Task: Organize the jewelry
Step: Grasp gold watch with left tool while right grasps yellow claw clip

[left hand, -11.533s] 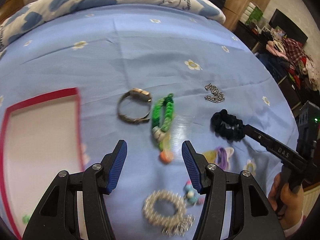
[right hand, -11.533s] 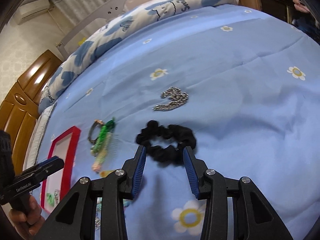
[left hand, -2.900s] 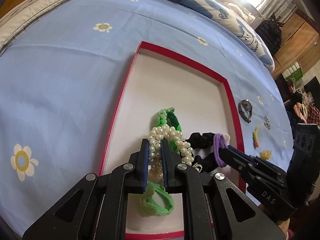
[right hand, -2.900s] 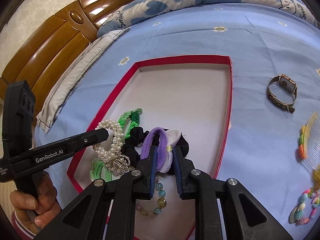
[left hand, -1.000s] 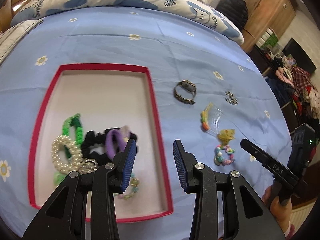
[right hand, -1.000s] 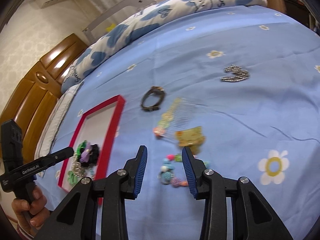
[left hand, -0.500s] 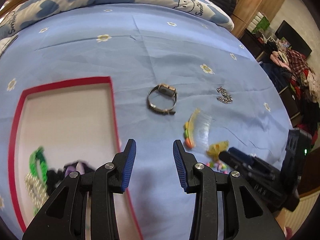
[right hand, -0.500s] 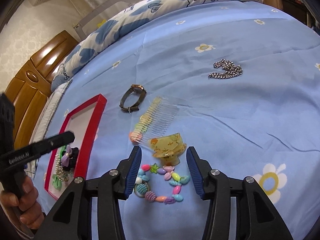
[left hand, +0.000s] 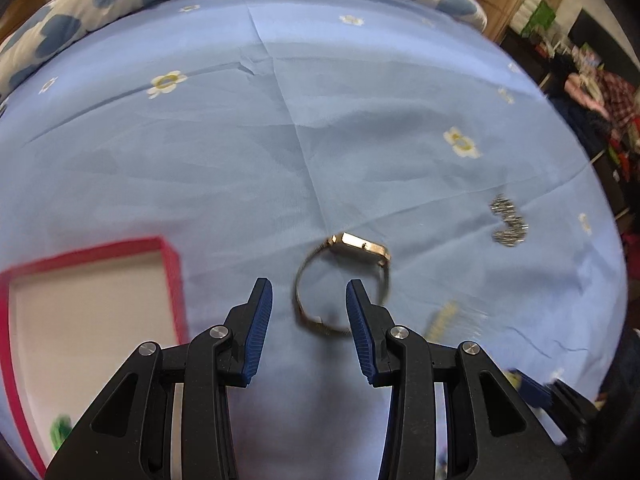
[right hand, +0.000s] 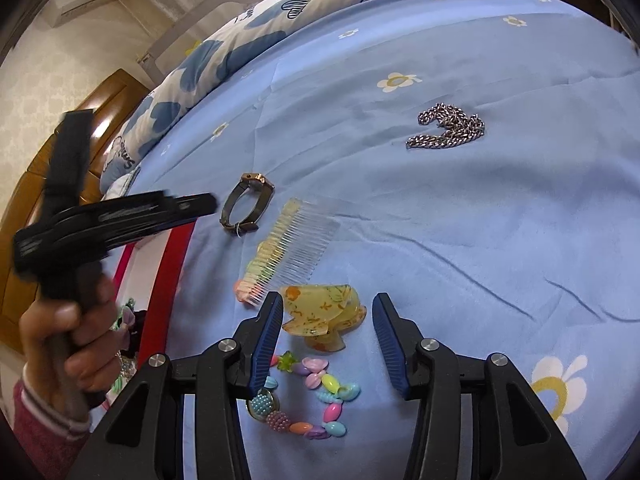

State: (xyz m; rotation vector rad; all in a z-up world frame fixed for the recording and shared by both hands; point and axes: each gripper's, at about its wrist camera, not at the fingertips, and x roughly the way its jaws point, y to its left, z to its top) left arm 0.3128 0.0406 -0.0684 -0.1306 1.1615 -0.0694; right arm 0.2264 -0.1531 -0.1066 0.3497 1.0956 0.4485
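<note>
Our left gripper [left hand: 309, 308] hangs part-open and empty over the watch [left hand: 344, 284]. Our right gripper [right hand: 326, 328], just widened, straddles the hair clip [right hand: 324, 314] without pressing it.

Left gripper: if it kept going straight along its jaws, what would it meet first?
Most likely the wristwatch: its band loop lies on the blue bedsheet just ahead of the open left gripper. Blur makes depth uncertain.
</note>
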